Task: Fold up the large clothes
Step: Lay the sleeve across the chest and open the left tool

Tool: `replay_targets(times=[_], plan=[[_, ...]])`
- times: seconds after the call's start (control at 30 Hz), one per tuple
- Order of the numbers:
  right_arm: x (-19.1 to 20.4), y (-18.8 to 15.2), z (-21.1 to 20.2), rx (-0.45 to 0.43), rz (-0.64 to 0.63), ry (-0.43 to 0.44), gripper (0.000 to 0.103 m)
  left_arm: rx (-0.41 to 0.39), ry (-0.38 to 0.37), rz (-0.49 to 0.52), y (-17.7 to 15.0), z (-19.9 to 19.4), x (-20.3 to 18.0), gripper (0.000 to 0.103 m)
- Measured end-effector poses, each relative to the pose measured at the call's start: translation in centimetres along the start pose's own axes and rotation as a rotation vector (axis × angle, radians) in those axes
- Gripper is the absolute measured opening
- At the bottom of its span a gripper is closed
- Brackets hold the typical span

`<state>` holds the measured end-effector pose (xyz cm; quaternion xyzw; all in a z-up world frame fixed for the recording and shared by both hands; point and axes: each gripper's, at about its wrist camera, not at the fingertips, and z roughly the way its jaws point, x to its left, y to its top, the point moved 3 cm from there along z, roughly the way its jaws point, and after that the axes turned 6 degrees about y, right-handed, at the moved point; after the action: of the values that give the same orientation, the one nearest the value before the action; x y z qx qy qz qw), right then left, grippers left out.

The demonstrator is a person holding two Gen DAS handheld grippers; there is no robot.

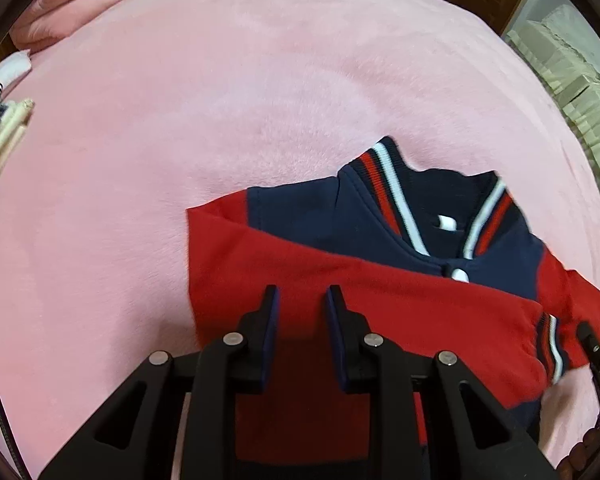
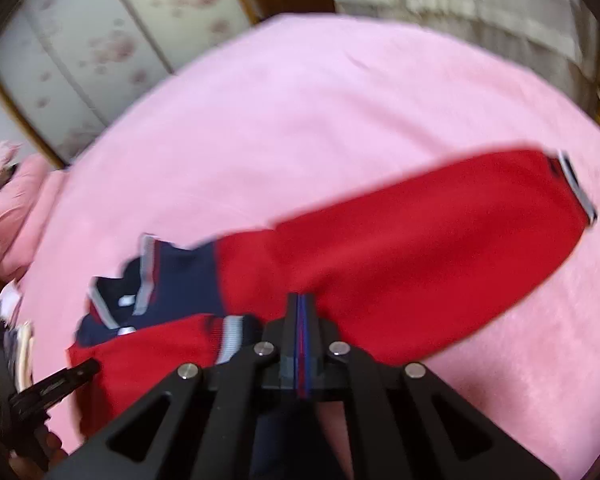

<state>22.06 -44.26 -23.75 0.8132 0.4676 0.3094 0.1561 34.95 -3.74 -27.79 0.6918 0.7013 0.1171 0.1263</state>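
Jacket (image 1: 340, 280), red and navy, lies front-up on the pink bed cover (image 1: 180, 120), collar toward 12 o'clock in your left view. Left sleeve (image 1: 380, 300) already crosses the chest. Your left gripper (image 1: 302, 296) hovers over it, fingers apart, holding nothing. Your right gripper (image 2: 302, 308) has its fingers together, seemingly pinching red cloth at the right sleeve (image 2: 440, 232), which stretches toward 2 o'clock, unfolded. Roughly a third done: right sleeve, then body folds remain.
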Motion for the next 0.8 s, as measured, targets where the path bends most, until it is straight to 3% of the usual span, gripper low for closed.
replay_targets(times=[0.07,0.13,0.2,0.3,0.37,0.43,0.47,0.53,0.63,0.77,0.8], plan=[[2.7,-0.7,-1.4,-0.016,-0.08,0.078,0.003,-0.002,-0.037,0.008,-0.2,-1.2,0.0,0.022],[5.9,-2.5,-1.7,0.023,-0.155,0.159,0.003,0.018,-0.077,0.029,-0.8,-2.5,0.0,0.022],[7.8,-3.7,-0.5,0.069,-0.155,0.179,0.003,0.048,-0.077,0.046,-1.8,-2.9,-0.1,0.022],[9.8,-5.6,1.8,0.116,-0.071,0.137,0.003,0.095,-0.036,0.07,-3.9,-2.7,0.3,0.022],[9.0,-6.4,2.6,0.144,-0.027,0.039,0.003,0.135,-0.007,0.074,-5.3,-2.1,1.3,0.022],[7.4,-6.4,2.5,0.15,0.004,-0.041,0.0,0.127,-0.068,0.056,-6.2,-2.3,1.6,0.022],[7.2,-6.3,2.2,0.134,0.003,-0.008,0.0,0.116,-0.1,0.044,-6.2,-2.3,2.0,0.022],[7.5,-5.7,0.8,0.085,-0.084,-0.05,0.001,0.126,-0.138,0.032,-5.9,-2.1,2.4,0.022],[7.8,-5.0,-1.0,0.019,-0.181,-0.198,0.004,0.122,-0.145,0.035,-5.4,-2.3,2.5,0.022],[6.0,-4.3,-2.5,0.018,-0.063,-0.133,0.004,0.066,-0.063,0.135,-5.2,-3.7,1.1,0.027],[5.3,-4.4,-3.1,0.016,-0.028,-0.114,0.004,0.051,-0.018,0.188,-5.6,-4.3,0.5,0.037]])
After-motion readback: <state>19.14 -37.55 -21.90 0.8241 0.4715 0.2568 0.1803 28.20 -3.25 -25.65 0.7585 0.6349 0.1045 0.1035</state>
